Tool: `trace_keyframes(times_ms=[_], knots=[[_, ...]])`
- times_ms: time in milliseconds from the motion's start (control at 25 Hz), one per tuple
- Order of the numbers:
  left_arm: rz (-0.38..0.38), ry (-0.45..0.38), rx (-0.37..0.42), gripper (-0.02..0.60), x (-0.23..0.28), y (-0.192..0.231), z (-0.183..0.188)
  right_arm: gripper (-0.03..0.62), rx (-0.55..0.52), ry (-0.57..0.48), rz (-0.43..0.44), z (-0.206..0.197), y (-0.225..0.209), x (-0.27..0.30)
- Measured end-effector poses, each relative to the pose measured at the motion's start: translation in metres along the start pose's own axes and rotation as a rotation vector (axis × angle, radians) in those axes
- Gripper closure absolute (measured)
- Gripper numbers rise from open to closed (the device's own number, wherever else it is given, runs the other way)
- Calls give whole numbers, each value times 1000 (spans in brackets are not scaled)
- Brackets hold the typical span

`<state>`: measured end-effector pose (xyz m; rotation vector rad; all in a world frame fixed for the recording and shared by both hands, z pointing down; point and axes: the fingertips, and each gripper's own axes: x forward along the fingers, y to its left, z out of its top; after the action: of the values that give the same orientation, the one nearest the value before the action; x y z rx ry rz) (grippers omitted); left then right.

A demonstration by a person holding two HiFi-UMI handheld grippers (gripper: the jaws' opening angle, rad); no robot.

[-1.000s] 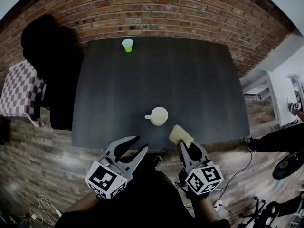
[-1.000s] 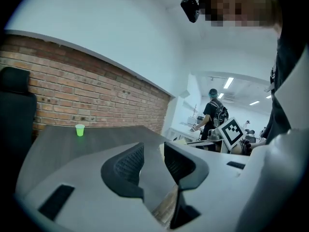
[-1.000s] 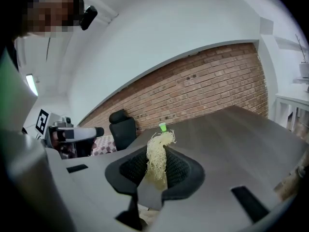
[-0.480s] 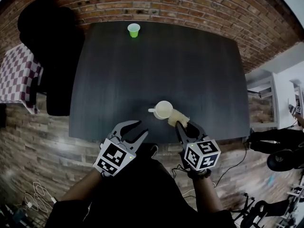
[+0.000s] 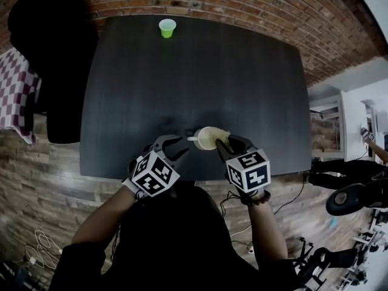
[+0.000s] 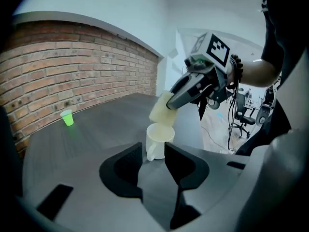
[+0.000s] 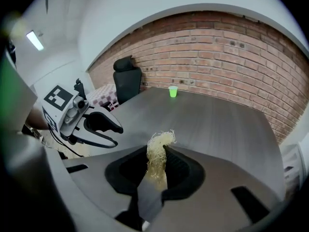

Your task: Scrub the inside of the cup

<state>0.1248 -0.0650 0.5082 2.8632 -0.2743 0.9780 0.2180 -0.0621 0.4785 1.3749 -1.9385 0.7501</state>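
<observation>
Holding the scrub pad (image 6: 162, 111) clamped in the R gripper (image 5: 222, 143) at the rim of the cup (image 5: 205, 139), near the table (image 5: 182, 71) front edge, w/ L gripper (image 5: 171, 145) jaws apart & empty by its handle; next, prob. steady cup, push pad in.

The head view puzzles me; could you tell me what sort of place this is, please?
Probably an office or lab workspace, not a kitchen: a dark table against a brick wall, a black office chair beside it, cables on the wood floor.
</observation>
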Motion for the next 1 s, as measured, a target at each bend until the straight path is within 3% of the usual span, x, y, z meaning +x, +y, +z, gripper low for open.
trace_keyframes(times_ms=[160, 320, 520, 680, 800, 1000], knots=[[15, 69, 57, 440, 25, 6, -9, 503, -63, 114, 51, -10, 0, 29], [15, 110, 22, 440, 49, 4, -14, 503, -171, 212, 86, -25, 0, 53], [39, 165, 40, 440, 69, 5, -22, 503, -295, 320, 103, -43, 0, 89], [50, 175, 33, 440, 76, 3, -22, 503, -336, 377, 148, -50, 4, 103], [64, 169, 16, 440, 76, 5, -21, 503, -298, 390, 206, -50, 8, 105], [68, 163, 4, 440, 75, 7, -22, 503, -73, 321, 304, -33, 5, 82]])
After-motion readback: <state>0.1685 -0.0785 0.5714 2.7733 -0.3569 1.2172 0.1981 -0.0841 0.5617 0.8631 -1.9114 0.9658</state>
